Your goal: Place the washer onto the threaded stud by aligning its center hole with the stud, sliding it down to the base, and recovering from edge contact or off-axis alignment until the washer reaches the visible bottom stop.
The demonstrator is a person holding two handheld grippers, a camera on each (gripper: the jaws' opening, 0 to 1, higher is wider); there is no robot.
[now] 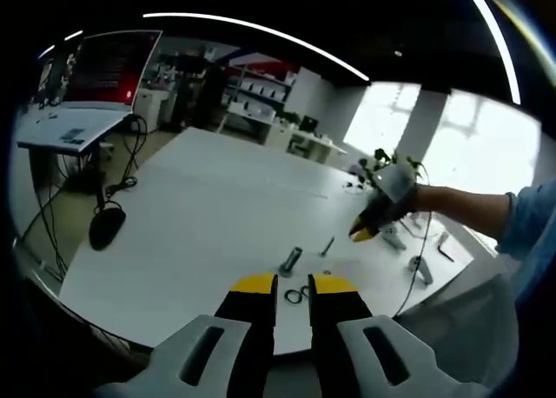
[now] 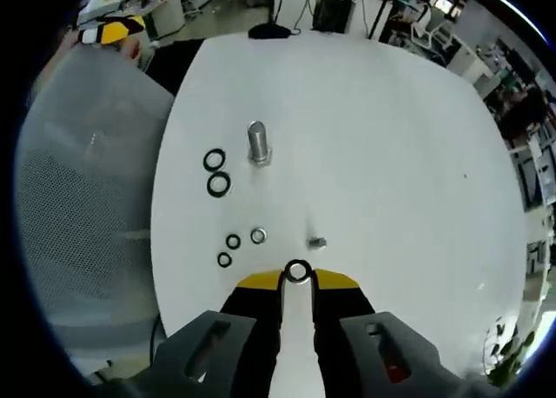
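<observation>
With its yellow-tipped black jaws nearly together, the right hand-held gripper (image 2: 298,279) clamps a small dark metal washer (image 2: 298,271) at the tips, held above the white worktop (image 2: 391,155). Jaws pinch the ring's edge; the hole faces the camera.

Just past the tips on the worktop: a small silver washer (image 2: 258,235), two small black rings (image 2: 233,241) (image 2: 224,260) to its left, and a small silver nut (image 2: 317,242) to its right. Further out, the upright silver threaded stud on its hex base (image 2: 258,143) stands well apart from the held washer. Two larger black rings (image 2: 215,160) (image 2: 218,184) lie just beside the stud, on its left.

Left hand-held gripper (image 1: 294,284): same yellow tips, jaws apart with a narrow gap, nothing between them, hovering near the worktop's (image 1: 200,215) near edge. In the left gripper view the stud (image 1: 290,260) sits just beyond the tips, black rings (image 1: 296,295) showing in the gap. The right hand-held gripper (image 1: 363,231) enters from the right, held by a gloved hand (image 1: 393,192). A black mouse-like object (image 1: 106,227) lies at the worktop's left edge, cable attached.
</observation>
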